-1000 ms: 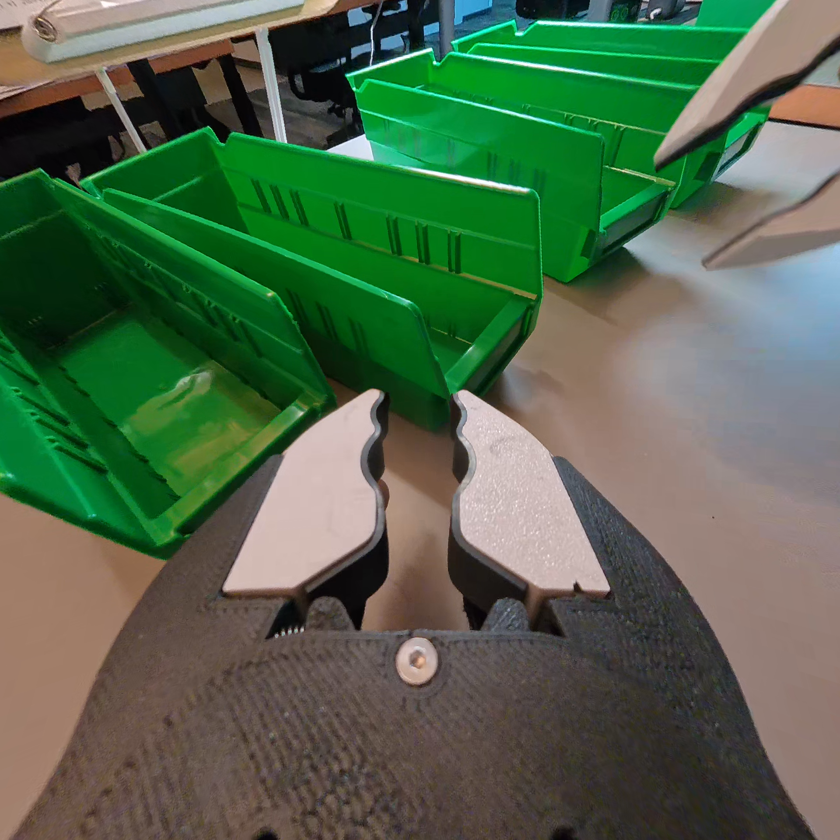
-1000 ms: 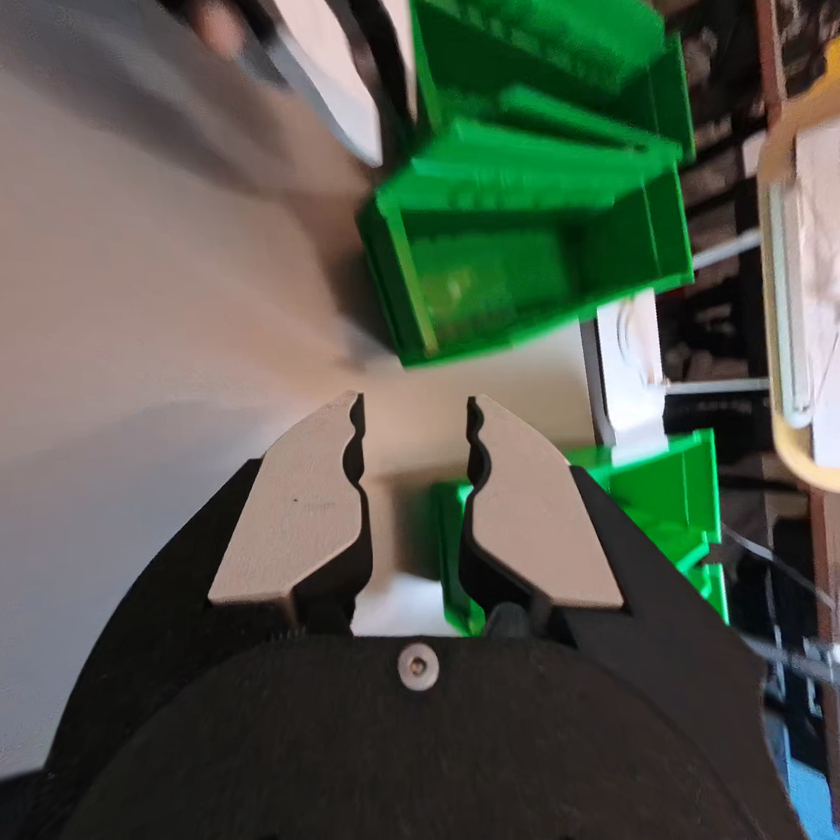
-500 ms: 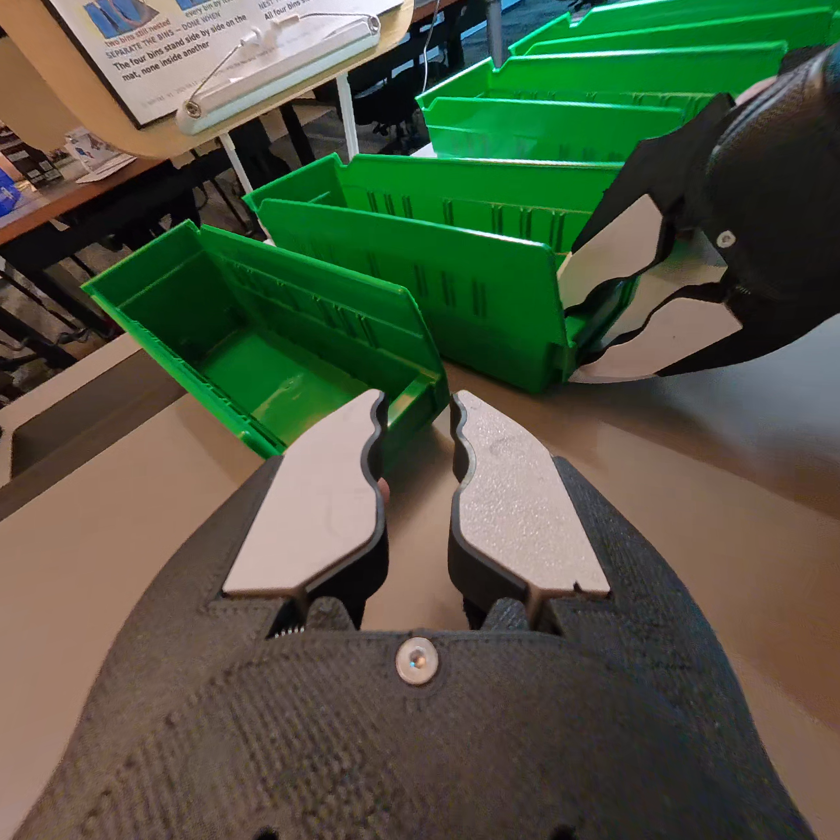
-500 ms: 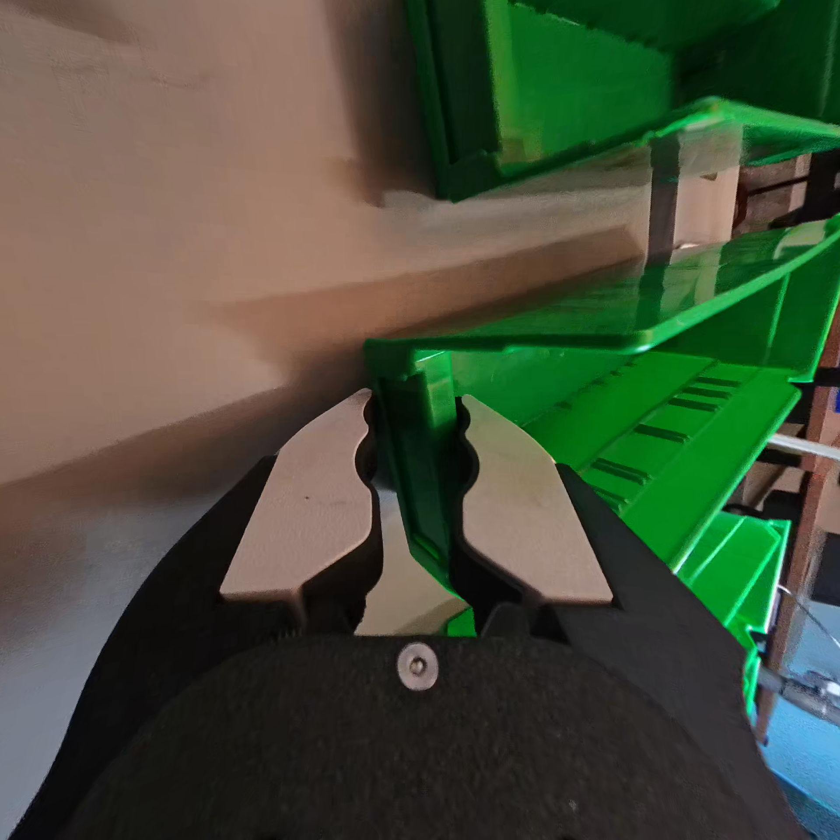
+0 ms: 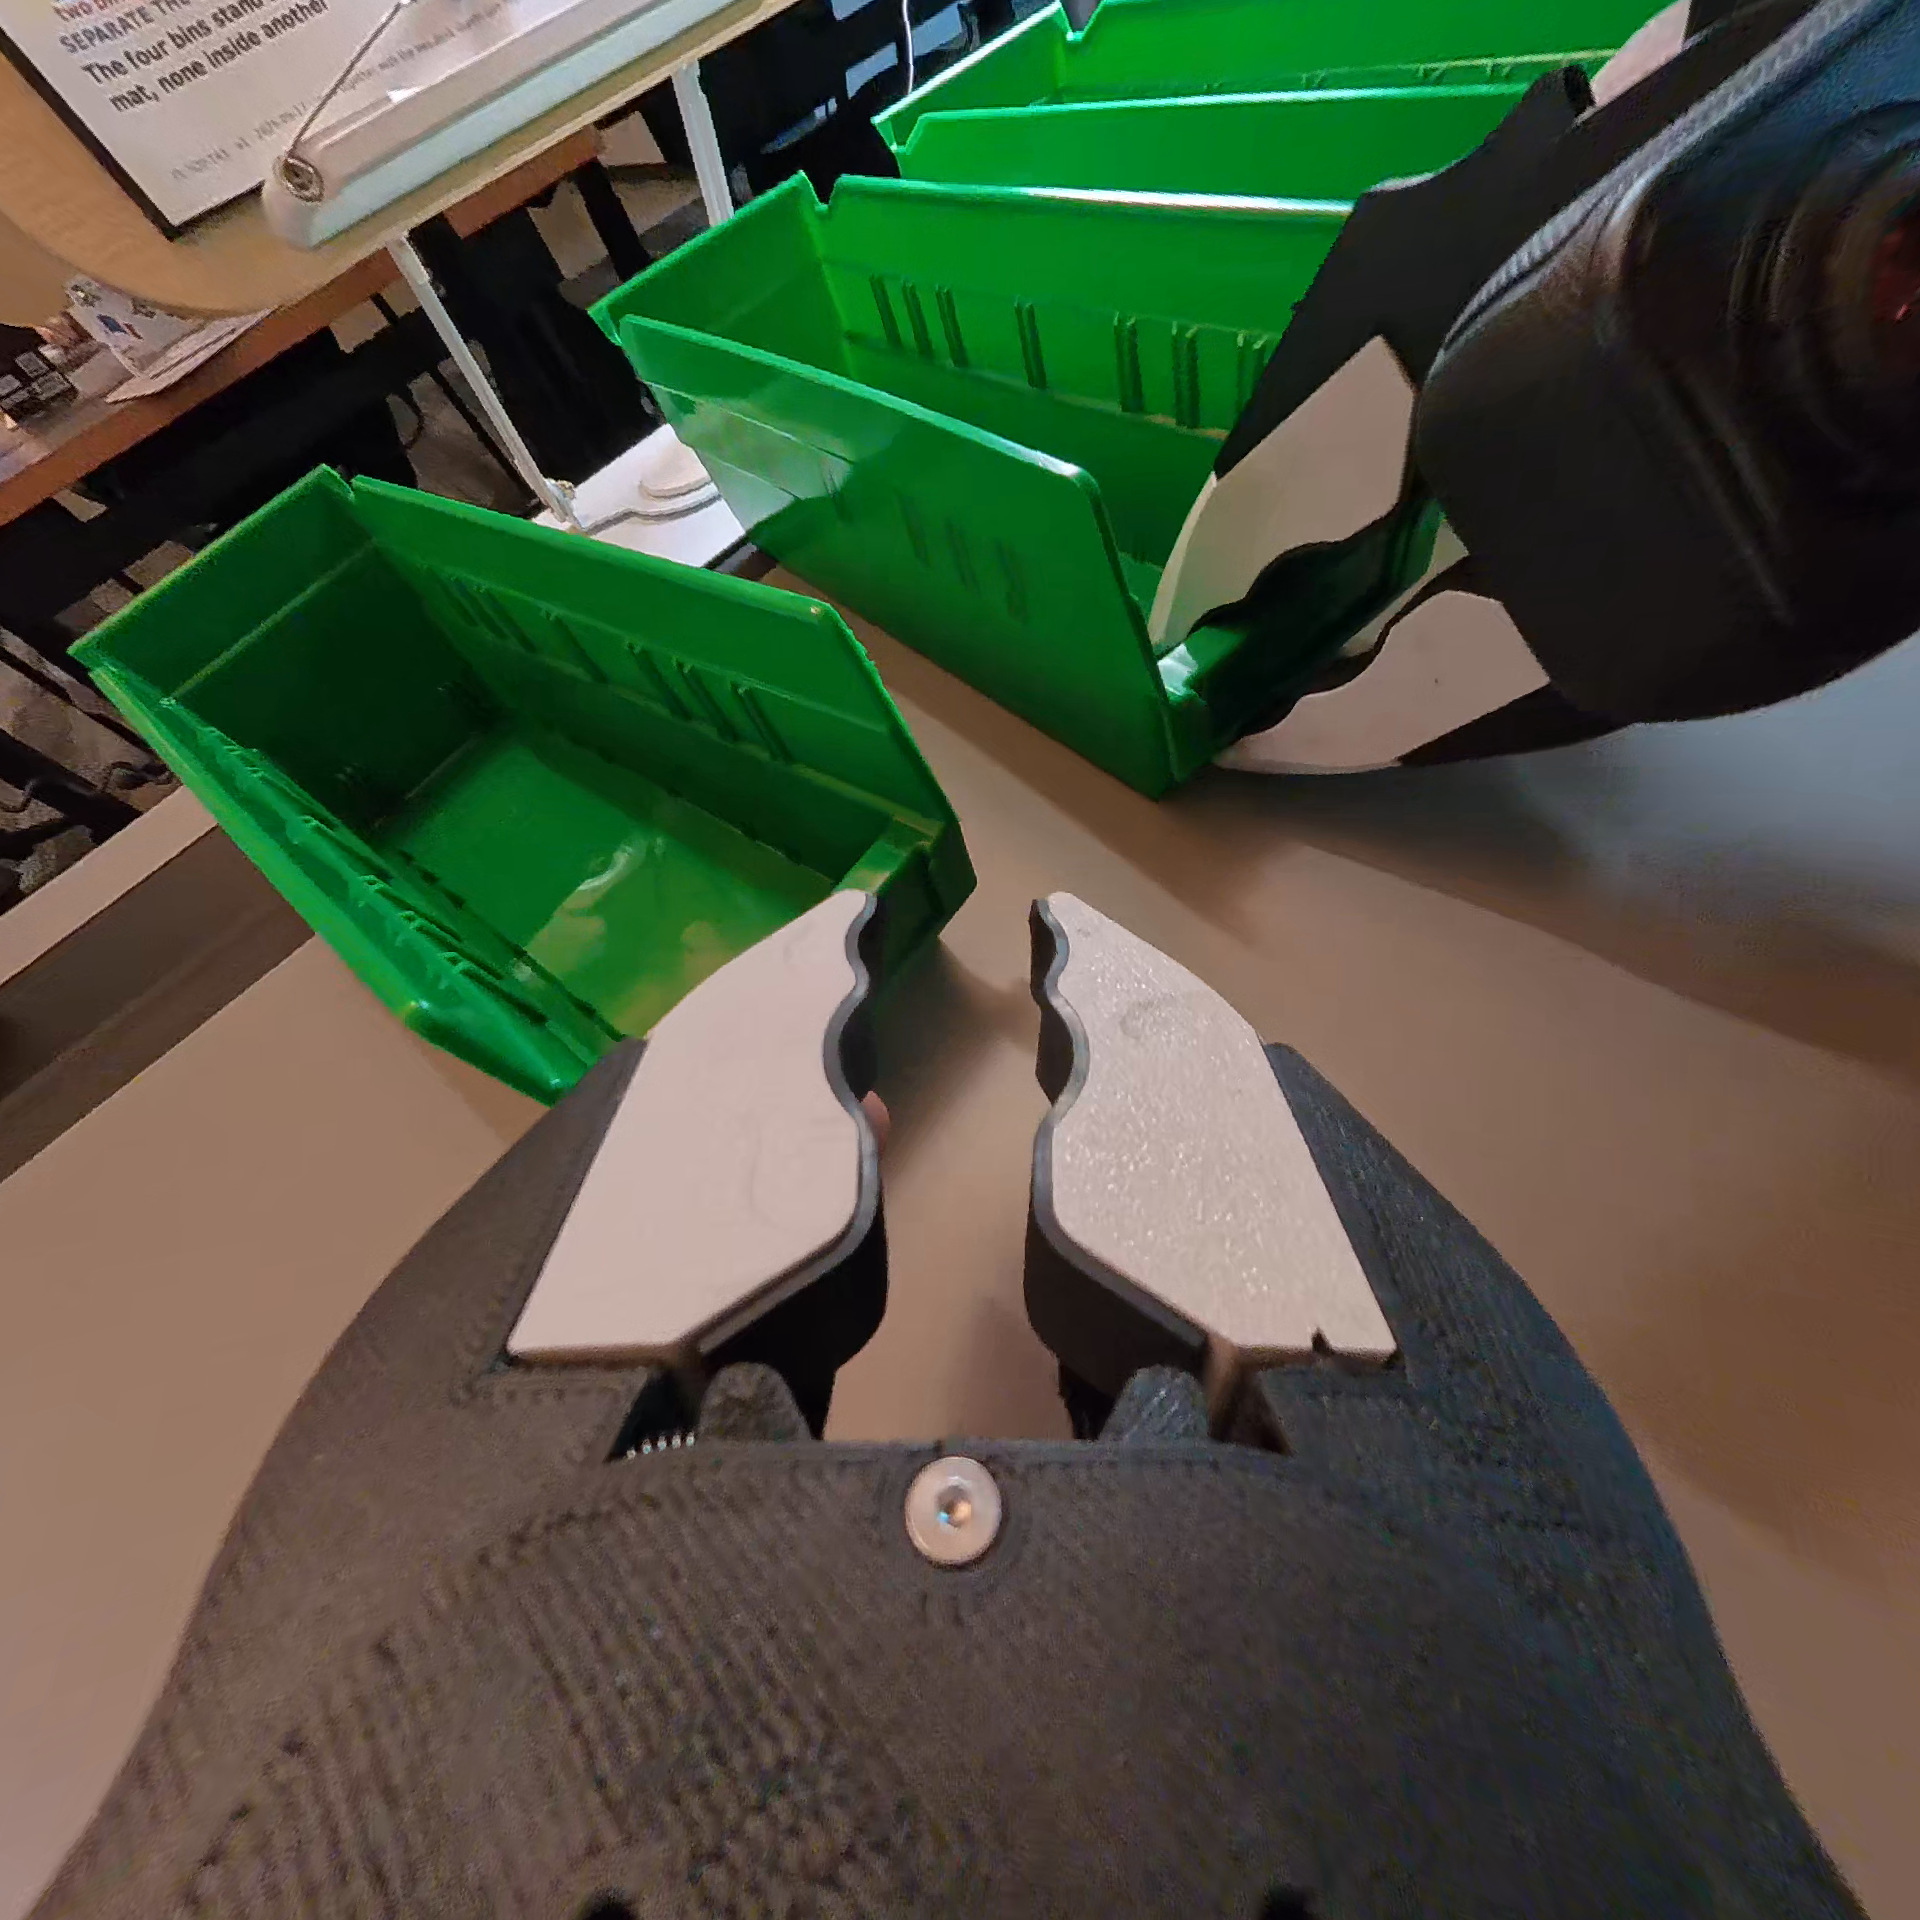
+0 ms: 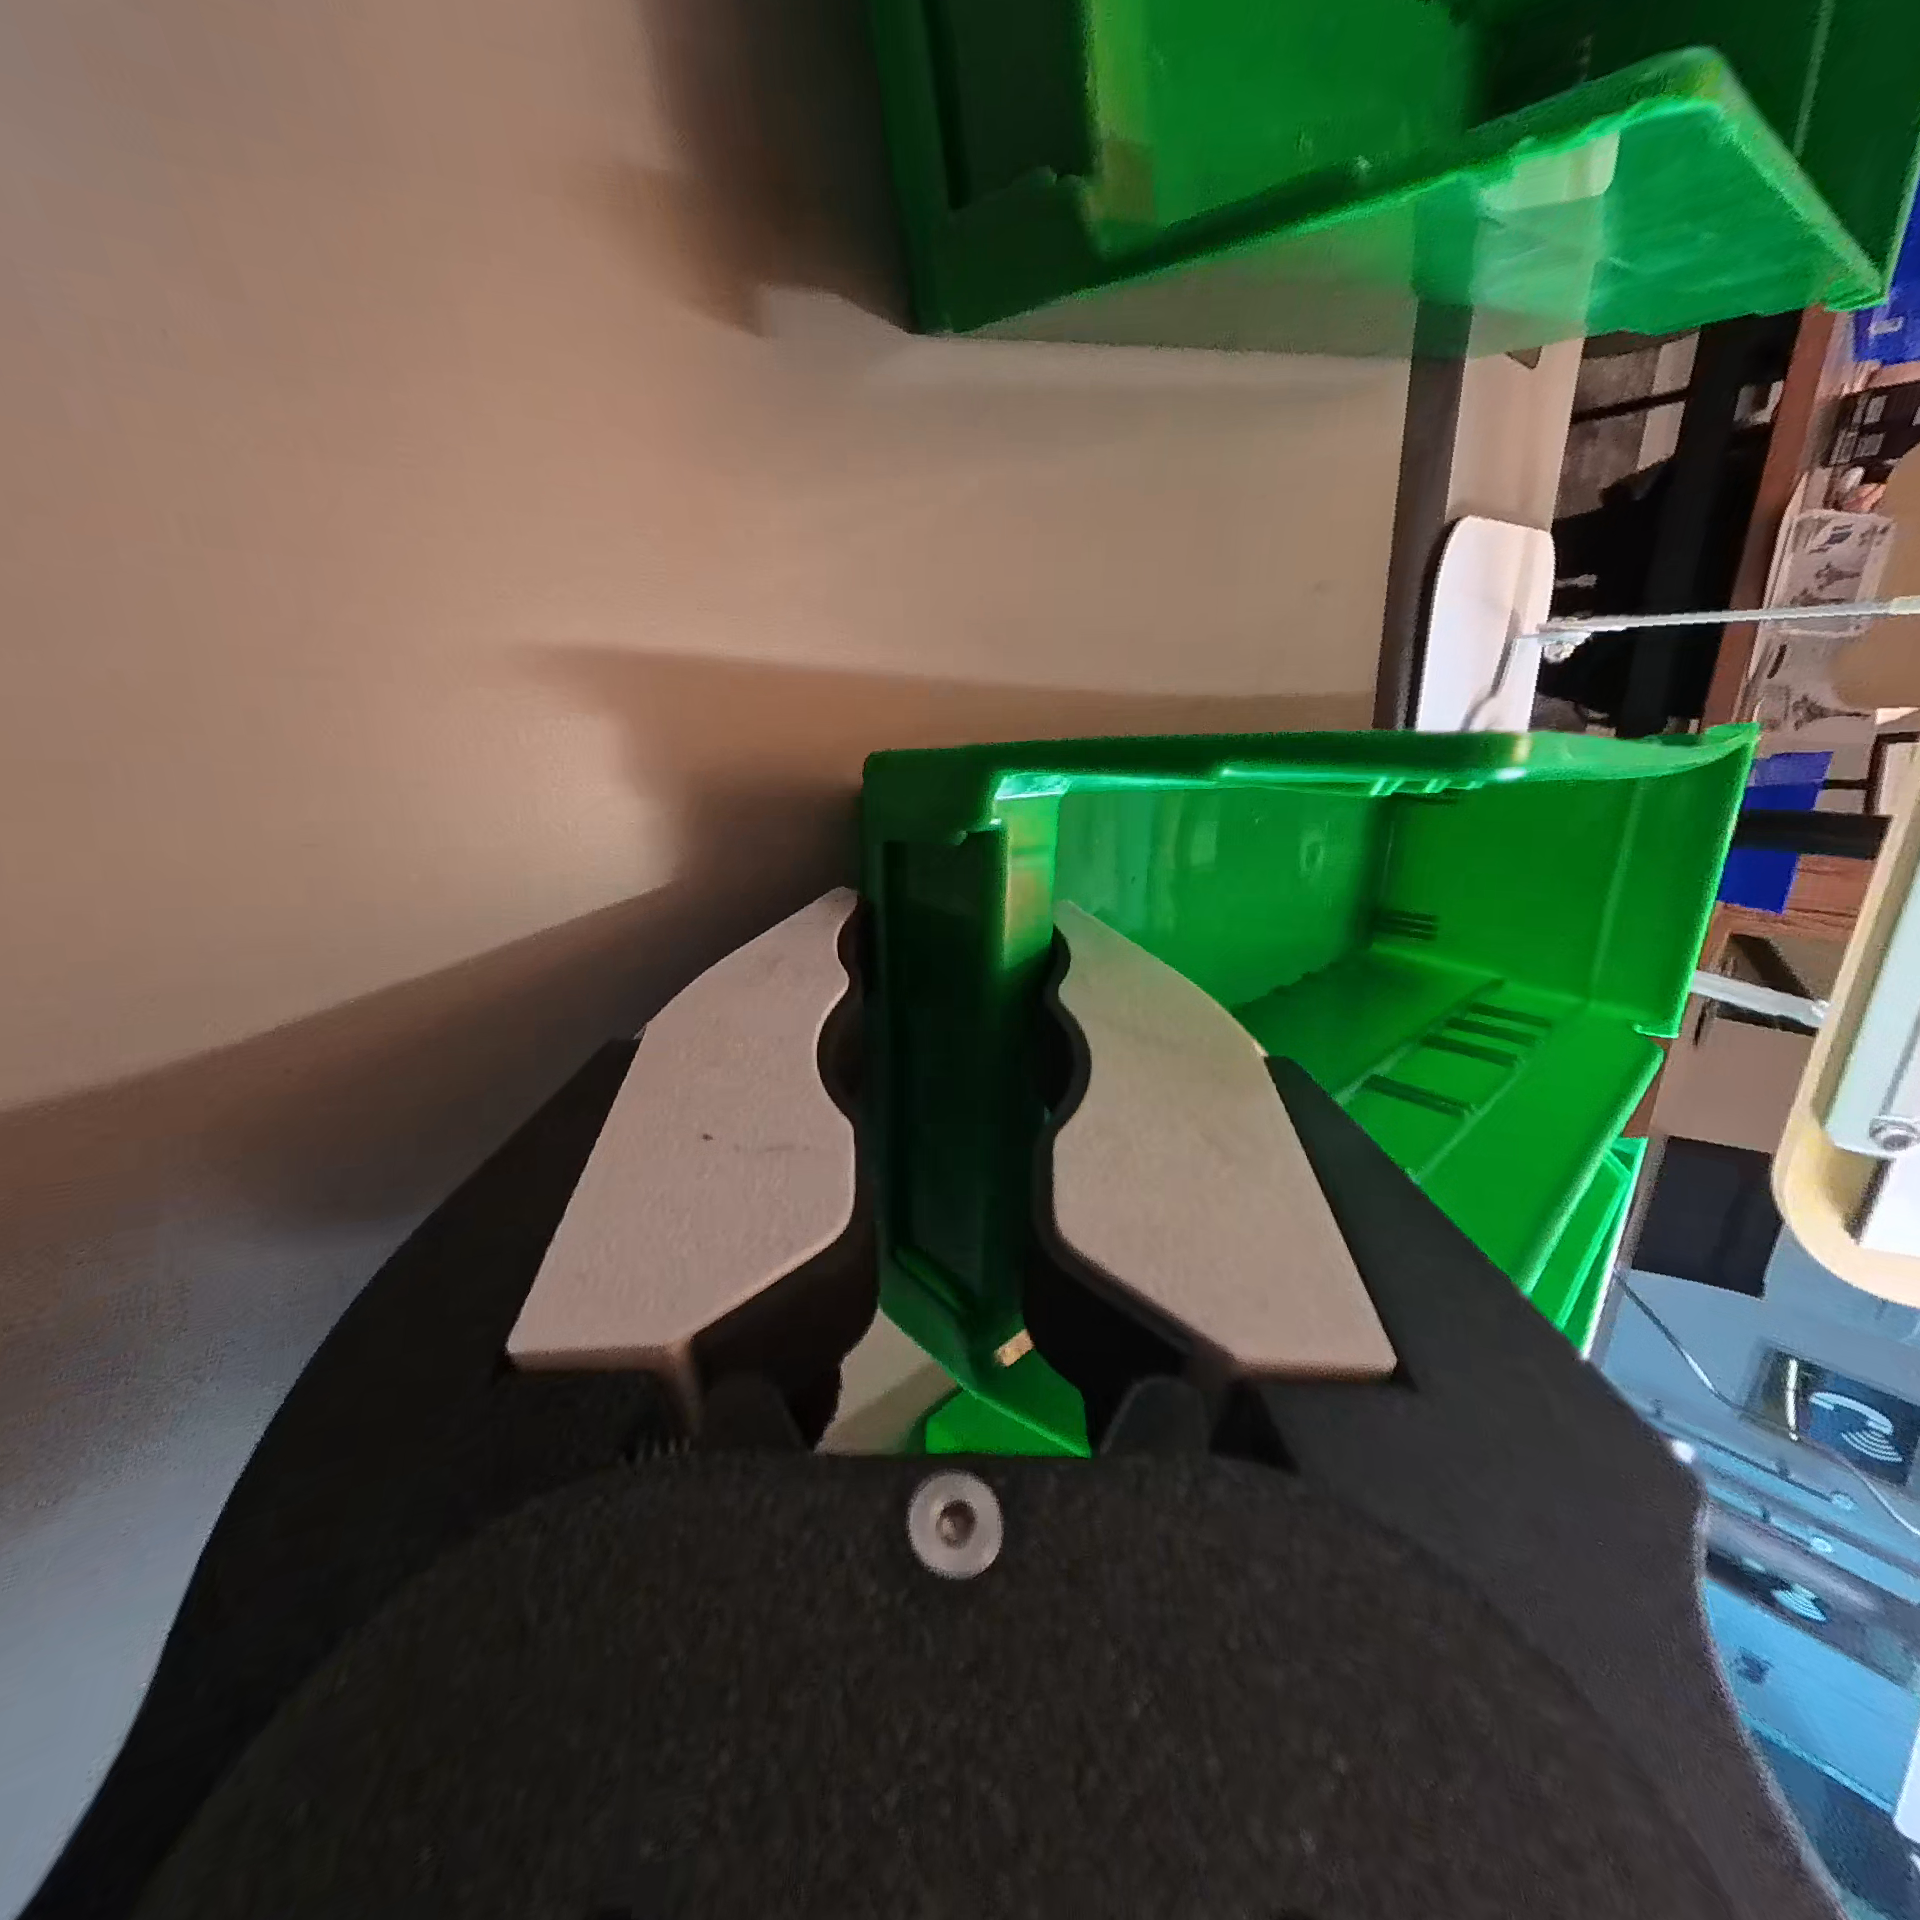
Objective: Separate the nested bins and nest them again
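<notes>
Several green plastic bins stand in a row on the tan table (image 5: 1507, 1039). My left gripper (image 5: 951, 920) is open and empty, just above the table by the front right corner of the nearest bin (image 5: 623, 831), which is empty. My right gripper (image 5: 1205, 691) is turned on its side and shut on the front lip of the second bin (image 5: 935, 520). In the right wrist view the right gripper (image 6: 956, 914) has one finger on each side of that front wall (image 6: 935, 1091). I cannot tell whether another bin is nested in it.
More green bins (image 5: 1195, 145) stand behind the second one, and one shows in the right wrist view (image 6: 1247, 156). A sign board on a white stand (image 5: 416, 135) is behind the bins. The table's left edge (image 5: 104, 935) is close to the nearest bin. Spacing between my two grippers at the tips: around 12 cm.
My right gripper came down from above the table and closed on the second bin's front lip. My left gripper drew back and stayed open.
</notes>
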The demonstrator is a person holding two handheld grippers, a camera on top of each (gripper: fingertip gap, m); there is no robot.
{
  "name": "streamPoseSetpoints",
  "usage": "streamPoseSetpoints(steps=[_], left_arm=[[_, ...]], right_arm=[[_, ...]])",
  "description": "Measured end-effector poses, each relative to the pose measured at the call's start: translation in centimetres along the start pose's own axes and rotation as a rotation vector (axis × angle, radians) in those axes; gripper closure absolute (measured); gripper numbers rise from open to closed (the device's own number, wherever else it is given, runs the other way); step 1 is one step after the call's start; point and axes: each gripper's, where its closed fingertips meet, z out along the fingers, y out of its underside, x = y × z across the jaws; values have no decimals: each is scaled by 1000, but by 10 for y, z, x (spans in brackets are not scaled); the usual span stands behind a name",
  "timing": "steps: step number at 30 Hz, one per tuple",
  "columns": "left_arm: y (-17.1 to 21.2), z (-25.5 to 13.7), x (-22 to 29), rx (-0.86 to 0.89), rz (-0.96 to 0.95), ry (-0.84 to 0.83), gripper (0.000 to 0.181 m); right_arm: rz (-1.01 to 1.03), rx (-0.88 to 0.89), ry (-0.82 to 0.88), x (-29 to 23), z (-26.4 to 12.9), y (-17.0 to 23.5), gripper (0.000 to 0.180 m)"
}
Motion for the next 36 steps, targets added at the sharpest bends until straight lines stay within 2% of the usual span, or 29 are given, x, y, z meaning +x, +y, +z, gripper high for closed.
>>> streamPoseSetpoints(steps=[9, 11, 14, 18, 21, 25, 30, 33, 36], left_arm=[[7, 8, -2, -23, 13, -21, 151], [7, 9, -1, -25, 13, -26, 148], [4, 10, -6, -22, 47, -53, 142], [-2, 18, -16, -73, 133, -77, 132], [5, 32, -21, -194, 201, -77, 123], [22, 48, -25, -320, 315, -84, 123], [32, 59, -27, -342, 464, -144, 134], [32, 53, -19, -335, 585, -176, 142], [35, 37, -6, -307, 614, -149, 145]], right_arm=[[24, 38, 29, 9, -1, 8, 147], [97, 166, 23, 7, -27, -4, 137], [285, 437, -22, 3, -85, -17, 136], [559, 541, -16, 9, -129, 28, 131], [724, 516, 94, 18, -138, 83, 123], [930, 476, 185, 14, -149, 143, 112], [1004, 424, 345, 17, -150, 190, 110], [1029, 403, 359, 19, -143, 200, 109], [1043, 395, 369, 19, -142, 205, 109]])
